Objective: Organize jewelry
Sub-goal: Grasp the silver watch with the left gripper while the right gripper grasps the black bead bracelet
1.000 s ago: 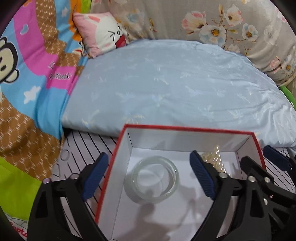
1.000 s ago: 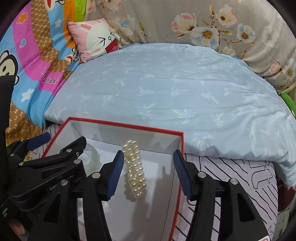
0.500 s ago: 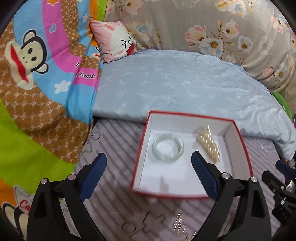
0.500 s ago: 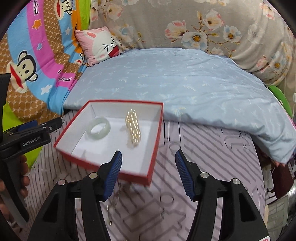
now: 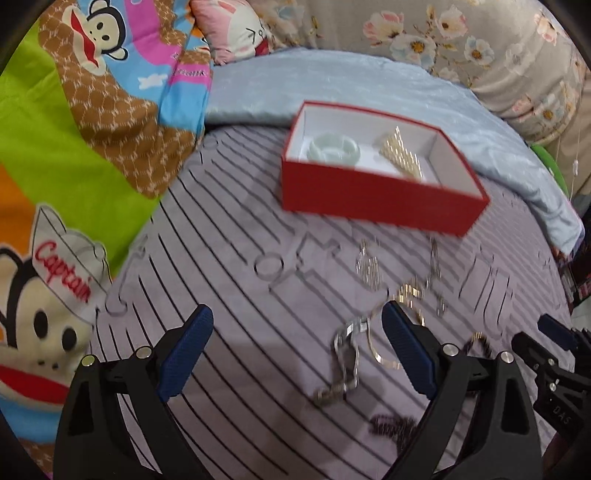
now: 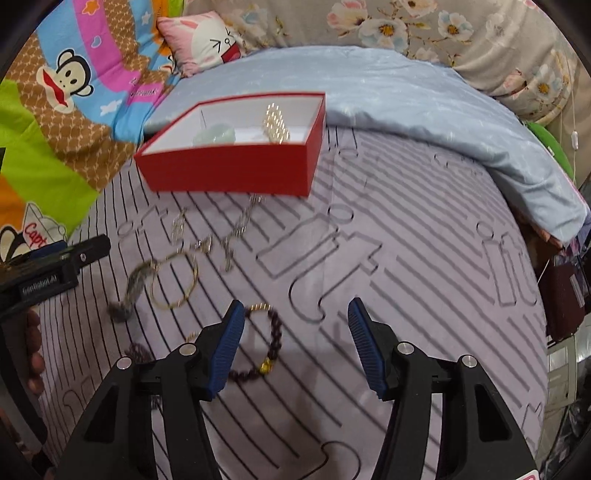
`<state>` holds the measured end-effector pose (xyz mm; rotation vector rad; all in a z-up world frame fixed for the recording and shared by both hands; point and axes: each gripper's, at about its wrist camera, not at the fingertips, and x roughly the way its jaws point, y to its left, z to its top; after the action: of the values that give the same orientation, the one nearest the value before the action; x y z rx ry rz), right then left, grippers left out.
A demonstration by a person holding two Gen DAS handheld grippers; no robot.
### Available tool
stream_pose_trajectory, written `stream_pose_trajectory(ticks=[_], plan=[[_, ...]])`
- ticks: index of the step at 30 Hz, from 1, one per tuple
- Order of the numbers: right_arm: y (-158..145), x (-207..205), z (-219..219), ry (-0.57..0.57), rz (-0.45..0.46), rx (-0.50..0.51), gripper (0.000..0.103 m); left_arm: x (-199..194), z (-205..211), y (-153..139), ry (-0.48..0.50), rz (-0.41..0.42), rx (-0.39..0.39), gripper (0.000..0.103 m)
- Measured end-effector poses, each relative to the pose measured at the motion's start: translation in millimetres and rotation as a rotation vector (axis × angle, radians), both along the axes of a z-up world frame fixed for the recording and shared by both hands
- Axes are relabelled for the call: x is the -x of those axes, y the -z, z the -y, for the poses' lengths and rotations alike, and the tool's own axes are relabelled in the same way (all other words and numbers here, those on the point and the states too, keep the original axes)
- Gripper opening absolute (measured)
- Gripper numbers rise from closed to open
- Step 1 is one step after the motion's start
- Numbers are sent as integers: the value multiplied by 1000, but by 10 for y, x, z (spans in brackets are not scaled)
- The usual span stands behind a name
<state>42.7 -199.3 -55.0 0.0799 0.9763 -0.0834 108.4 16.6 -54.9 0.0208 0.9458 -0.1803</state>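
A red box with a white inside sits on the striped purple bedsheet; it also shows in the right wrist view. In it lie a pale green bangle and a pearl bracelet. Loose on the sheet are a silver chain bracelet, a thin gold bangle, silver earrings and a dark bead bracelet. My left gripper is open and empty, near the silver chain. My right gripper is open and empty, just right of the dark bead bracelet.
A light blue quilt lies behind the box. A colourful monkey-print blanket covers the left side. A pink pillow and floral bedding are at the back. The bed's edge is at the right.
Both grippers have pulled back and away from the box. The loose jewelry on the sheet in front of the box has come into view. The bangle and pearl bracelet stay in the box.
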Motion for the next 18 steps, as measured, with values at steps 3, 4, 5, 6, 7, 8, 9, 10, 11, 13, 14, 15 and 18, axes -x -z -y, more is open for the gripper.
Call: stream_pose_trajectory(ticks=[3, 4, 5, 6, 7, 8, 9, 10, 11, 13, 14, 15, 18], plan=[[162, 29, -50, 1, -31, -15, 45, 116, 40, 166, 19, -38, -7, 85], [218, 27, -69, 1, -44, -17, 43, 147, 48, 225, 25, -56, -5, 82], [249, 26, -80, -1, -50, -23, 39, 169, 51, 262, 27, -67, -1, 81], [279, 27, -91, -1, -54, -29, 36, 190, 46, 293, 25, -72, 3, 79], [300, 26, -99, -1, -56, -31, 36, 207, 45, 317, 29, -76, 8, 78], [322, 21, -114, -4, -61, -32, 35, 216, 50, 330, 34, -79, 8, 77], [337, 15, -125, -5, -63, -33, 34, 228, 53, 345, 39, -81, 5, 74], [348, 6, -129, -7, -64, -34, 33, 233, 60, 360, 46, -83, 5, 73], [362, -1, -137, -8, -66, -35, 32, 232, 66, 379, 50, -86, 2, 73], [378, -11, -153, -9, -64, -27, 30, 232, 87, 415, 57, -92, -5, 65], [374, -19, -160, -10, -63, -26, 30, 234, 97, 421, 60, -87, -12, 65], [375, -25, -162, -12, -62, -28, 29, 242, 112, 424, 63, -78, -24, 64], [380, -42, -168, -13, -60, -26, 25, 265, 163, 429, 84, -63, -45, 52]])
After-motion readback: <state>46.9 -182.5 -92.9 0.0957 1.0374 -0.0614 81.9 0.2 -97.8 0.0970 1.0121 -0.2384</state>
